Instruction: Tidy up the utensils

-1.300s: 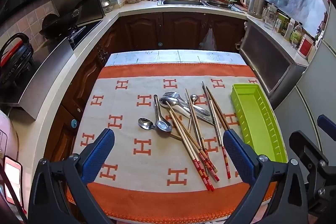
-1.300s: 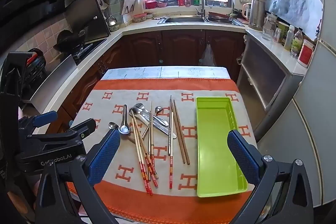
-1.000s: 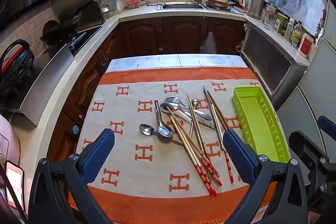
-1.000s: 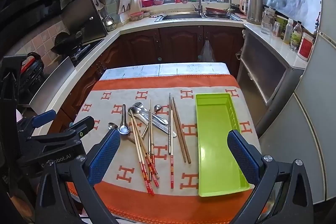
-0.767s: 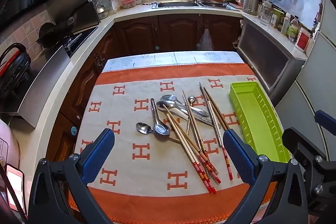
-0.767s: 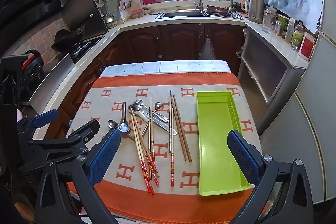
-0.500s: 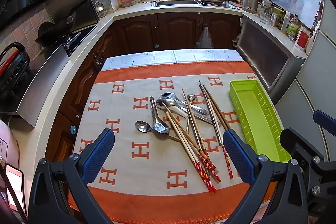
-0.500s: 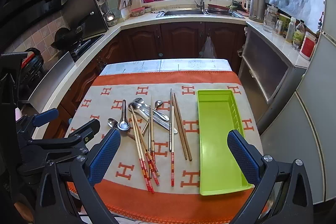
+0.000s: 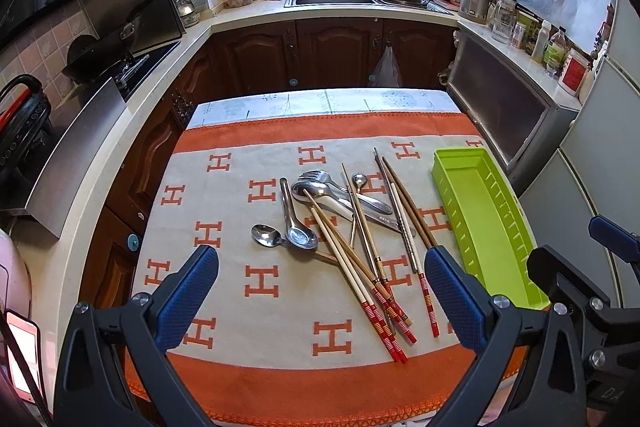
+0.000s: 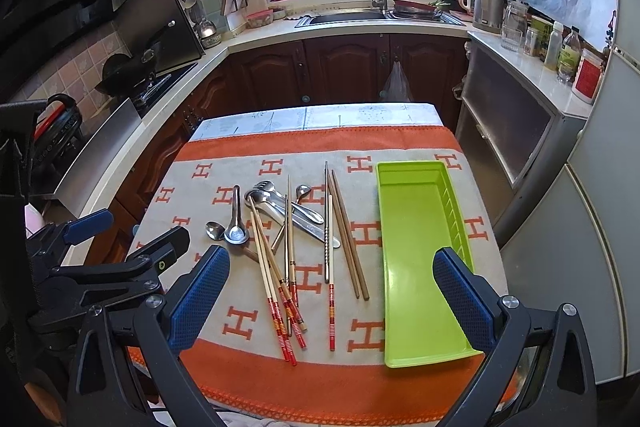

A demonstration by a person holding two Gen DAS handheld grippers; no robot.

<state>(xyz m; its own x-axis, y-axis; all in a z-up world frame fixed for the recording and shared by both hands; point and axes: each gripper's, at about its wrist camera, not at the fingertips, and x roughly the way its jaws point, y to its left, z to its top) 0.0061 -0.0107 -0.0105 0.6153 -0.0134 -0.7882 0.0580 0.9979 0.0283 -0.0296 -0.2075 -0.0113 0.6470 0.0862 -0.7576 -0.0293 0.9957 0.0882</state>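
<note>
My right gripper (image 10: 332, 301) (jaws spread, holding nothing) sat nearest the chopsticks (image 10: 346, 235), which pointed straight away beside the green tray (image 10: 420, 227).

Left tool (image 9: 320, 291): black angular frame, blue textured pads, silver screws.
Right tool (image 10: 330, 293): matching black frame, blue pads, silver screws.

Orange letter "H" repeated in rows across the cloth (image 9: 280, 307) on the counter, a partial white "D" on the right gripper's body at the left view's lower right edge, labels on bottles (image 10: 568, 57) and jars too small to read
</note>
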